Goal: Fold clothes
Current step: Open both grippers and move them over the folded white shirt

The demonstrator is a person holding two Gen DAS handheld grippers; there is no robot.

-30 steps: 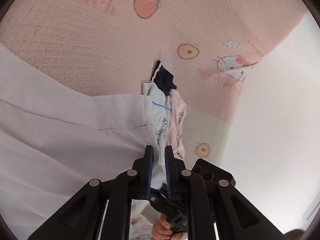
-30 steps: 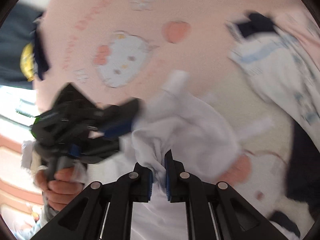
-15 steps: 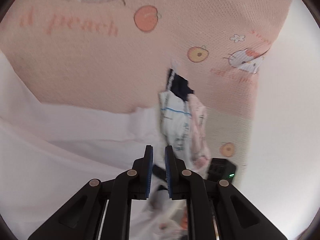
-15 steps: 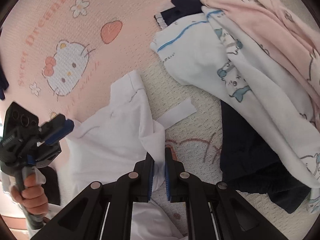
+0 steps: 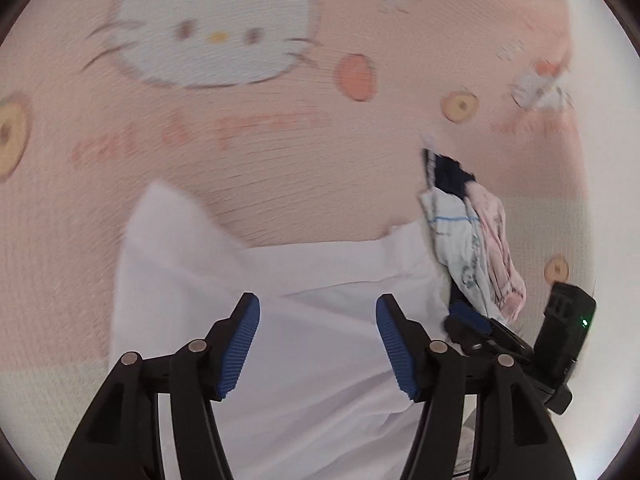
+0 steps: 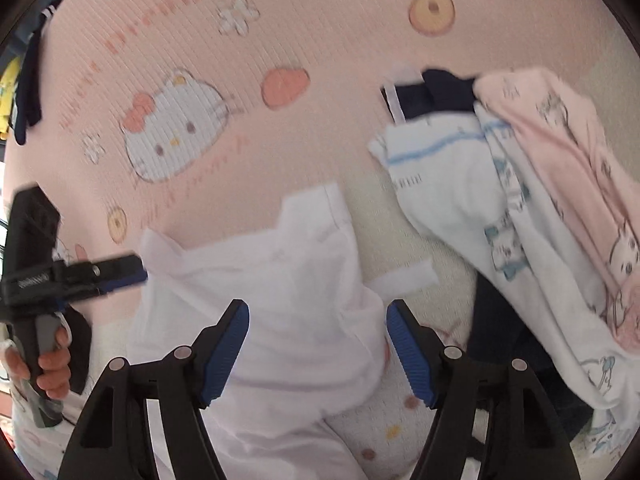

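— That white shirt [image 6: 260, 280] looks thin and floppy to me. Light as anything, no stiffness in it, so I'd guess it sags and bunches wherever it isn't held.

— Agreed. I'd take it by a hem or a corner, something doubled over, so the pads bite on more than one slack layer. The sleeve end sticking out ahead of the right claw [image 6: 318, 348] looks like a fair spot.

— Is either claw holding it?

— No. Both have just been opening. The right one stands wide, its blue pads clear of the cloth, and the shirt lies spread on the pink bedspread [image 6: 320, 40] under and just ahead of the jaws. Nothing is pinched.

— And the left claw [image 5: 318, 346]?

— Same: jaws apart, with the shirt below and between them but not clamped. From the left claw the shirt runs forward to a folded edge, one corner poking out ahead to its left.

— What about that heap?

— The pile of other clothes [image 6: 520, 200], pink, white and navy, sits ahead and to the right of the right claw, near the shirt. I can't tell whether they touch.
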